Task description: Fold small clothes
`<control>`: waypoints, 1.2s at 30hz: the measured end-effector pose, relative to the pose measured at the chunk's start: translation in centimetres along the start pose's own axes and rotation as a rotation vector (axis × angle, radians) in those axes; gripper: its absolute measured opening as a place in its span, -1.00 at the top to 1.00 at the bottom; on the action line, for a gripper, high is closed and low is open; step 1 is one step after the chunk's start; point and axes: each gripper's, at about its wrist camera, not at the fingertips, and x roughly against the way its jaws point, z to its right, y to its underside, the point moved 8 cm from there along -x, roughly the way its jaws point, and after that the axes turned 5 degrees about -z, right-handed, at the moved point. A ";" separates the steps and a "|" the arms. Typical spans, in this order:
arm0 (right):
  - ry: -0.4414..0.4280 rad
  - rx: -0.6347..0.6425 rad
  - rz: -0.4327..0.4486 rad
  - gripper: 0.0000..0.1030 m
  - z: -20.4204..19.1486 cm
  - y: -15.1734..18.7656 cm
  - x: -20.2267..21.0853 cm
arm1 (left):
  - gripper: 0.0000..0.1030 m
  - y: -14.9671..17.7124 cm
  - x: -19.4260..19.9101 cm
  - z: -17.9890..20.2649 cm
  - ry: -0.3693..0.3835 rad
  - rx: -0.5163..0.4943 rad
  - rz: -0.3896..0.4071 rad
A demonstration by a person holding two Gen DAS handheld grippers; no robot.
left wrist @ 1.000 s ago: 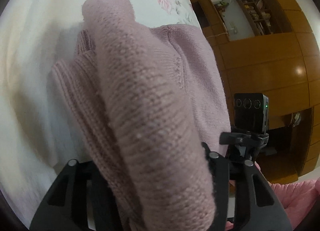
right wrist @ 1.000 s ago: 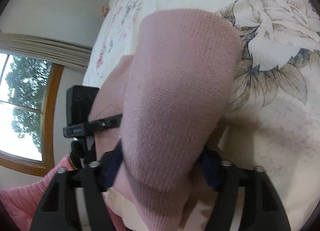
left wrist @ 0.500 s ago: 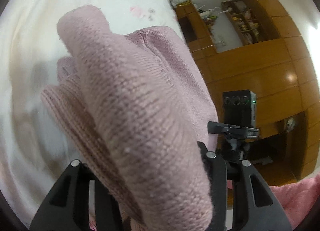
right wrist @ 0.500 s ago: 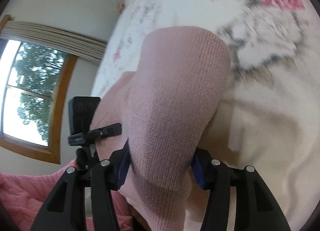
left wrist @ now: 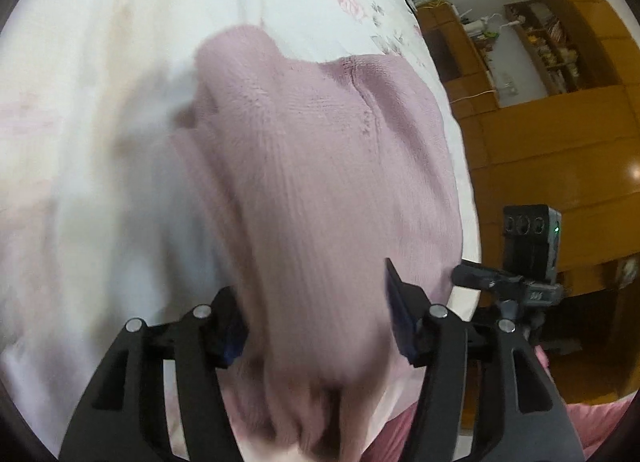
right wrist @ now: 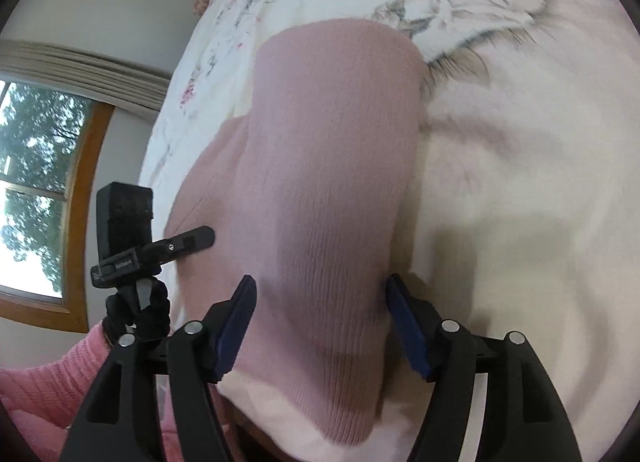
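While the pink sweater (left wrist: 320, 166) lies on the bed (left wrist: 100, 102), a fold of it runs between my left gripper (left wrist: 316, 326) fingers, which stand spread around it. My right gripper (right wrist: 320, 318) fingers are spread too, its sleeve (right wrist: 332, 166) lying between them.

The sweater (left wrist: 320, 182) is a soft matt knit with fine ribs. The bedspread (right wrist: 520, 162) is smooth printed cloth. The cabinets (left wrist: 560, 166) are glossy varnished wood. The gripper fingers (right wrist: 472, 374) are matt black plastic with metal screws, and the window frame (right wrist: 86, 166) is wood.
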 end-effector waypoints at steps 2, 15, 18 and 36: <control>0.021 -0.003 -0.007 -0.34 0.3 1.4 0.1 | -0.11 1.6 1.4 0.8 -0.031 -0.043 0.013; 0.271 -0.009 -0.008 -0.31 2.4 5.4 -1.3 | -0.11 6.1 -0.2 -0.4 -0.230 -0.091 -0.044; 0.293 -0.009 -0.011 -0.30 2.6 5.2 -1.6 | -0.16 5.5 -0.6 -0.6 -0.236 -0.063 -0.050; 0.588 0.063 0.139 -0.79 -4.4 5.8 3.3 | -0.51 6.4 7.4 4.8 -0.448 -0.020 0.123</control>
